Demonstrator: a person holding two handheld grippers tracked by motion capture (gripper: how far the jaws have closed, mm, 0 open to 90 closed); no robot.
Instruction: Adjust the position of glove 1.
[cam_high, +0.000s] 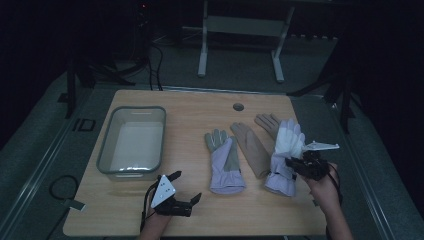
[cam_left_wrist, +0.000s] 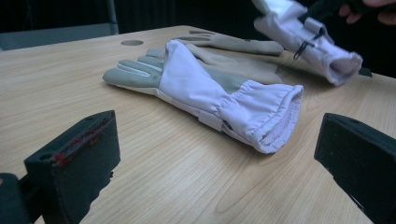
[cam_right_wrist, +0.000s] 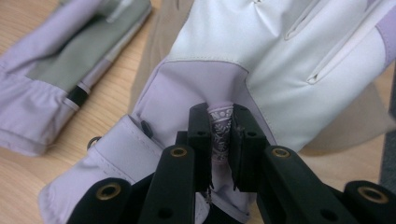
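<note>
Right gripper (cam_right_wrist: 219, 135): jaws clenched on a pinch of fabric at the wrist of the white glove (cam_right_wrist: 280, 60), at 4 o'clock on the worktop (cam_high: 200, 115).
White glove: smooth white back, lilac cuff with a strap; cuff lifted in the left gripper view.
Left gripper (cam_high: 187, 186): jaws released, wide apart, low at 6 o'clock, holding nothing.
Lilac glove (cam_left_wrist: 205, 93): flat at centre, grey-green fingers, gathered elastic cuff.
Tan gloves (cam_high: 252, 147): two, soft, matte, partly beneath the white glove.
Bin (cam_high: 132, 142): clear plastic, rectangular, rounded corners, at 9 o'clock.
Worktop: pale wood grain, round hole at 12 o'clock.
Writing: none readable.
</note>
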